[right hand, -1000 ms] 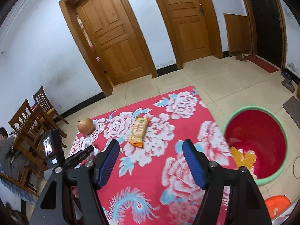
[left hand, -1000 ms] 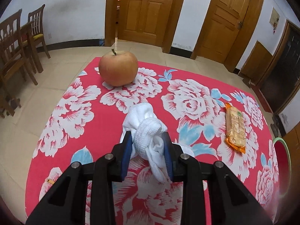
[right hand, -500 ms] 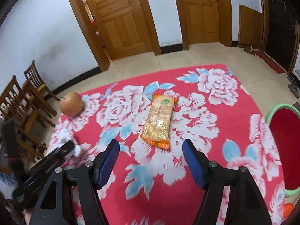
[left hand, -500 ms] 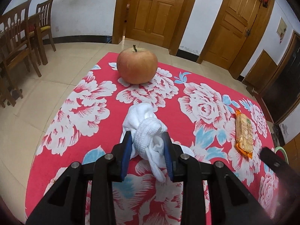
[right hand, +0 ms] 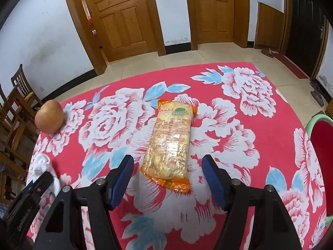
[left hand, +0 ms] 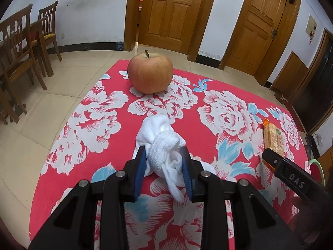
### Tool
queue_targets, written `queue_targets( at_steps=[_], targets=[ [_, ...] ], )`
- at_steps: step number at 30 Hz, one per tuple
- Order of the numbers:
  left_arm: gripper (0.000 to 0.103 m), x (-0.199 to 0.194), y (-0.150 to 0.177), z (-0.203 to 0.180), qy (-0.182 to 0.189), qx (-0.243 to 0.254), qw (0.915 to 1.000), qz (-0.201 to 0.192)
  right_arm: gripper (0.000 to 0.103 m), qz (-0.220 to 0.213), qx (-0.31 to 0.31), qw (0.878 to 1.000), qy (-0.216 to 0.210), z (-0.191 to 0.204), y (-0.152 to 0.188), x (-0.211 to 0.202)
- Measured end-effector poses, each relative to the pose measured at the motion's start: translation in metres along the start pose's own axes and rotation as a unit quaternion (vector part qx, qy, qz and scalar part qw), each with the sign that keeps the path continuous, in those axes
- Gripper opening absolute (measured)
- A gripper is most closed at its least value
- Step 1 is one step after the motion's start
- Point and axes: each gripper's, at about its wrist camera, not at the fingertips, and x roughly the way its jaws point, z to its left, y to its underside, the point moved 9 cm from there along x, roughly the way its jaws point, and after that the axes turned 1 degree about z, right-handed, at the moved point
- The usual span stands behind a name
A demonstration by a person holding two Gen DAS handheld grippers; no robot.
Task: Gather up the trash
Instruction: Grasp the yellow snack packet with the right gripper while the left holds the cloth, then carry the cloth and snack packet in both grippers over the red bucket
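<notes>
Low in the left wrist view, the left hand-held gripper (left hand: pixel 164 168) is clamped on a balled white sock (left hand: pixel 164 145), its blue pads pressing the knit from both sides exactly as they did a second ago, so that grasp looks settled. The change is on the other side: in the right wrist view the right hand-held gripper (right hand: pixel 167 180), jaws wide apart and empty, has swung away from the red basin (right hand: pixel 321 158) and closed in on the snack packet (right hand: pixel 170 141), which a second ago sat small and far up the frame and now lies just ahead of the pads, its crimped orange end between them. The move suggests the packet is the next piece of trash to be taken, with the closing of the jaws still to come; the slick wrapper may slide if pinched only at its end. Both items rest on the counter (left hand: pixel 87 145), draped in a red cloth printed with large white and blue flowers. Farther back, in the upper middle of the left view, an apple (left hand: pixel 150 73) stands upright, well apart from sock and packet. The green-rimmed basin shows only at the right edge of the right view, beside the counter. Beyond lie pale floor tiles, wooden chairs (left hand: pixel 27 48) at the left edge, white walls and two panelled wooden doors (right hand: pixel 118 16) across the top of the frame.
</notes>
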Motion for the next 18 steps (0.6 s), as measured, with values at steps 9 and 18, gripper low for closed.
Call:
queue_targets(
  at_steps=[9,18],
  targets=[
    [0.033,0.0,0.0,0.0,0.003,-0.002,1.0,0.001,0.042,-0.006,-0.014,1.0,0.002,0.001,0.0,-0.003],
    [0.033,0.0,0.0,0.001,0.008,-0.006,0.9999,0.003,0.041,-0.038,-0.007,0.999,-0.022,-0.009,0.003,-0.045]
  ],
)
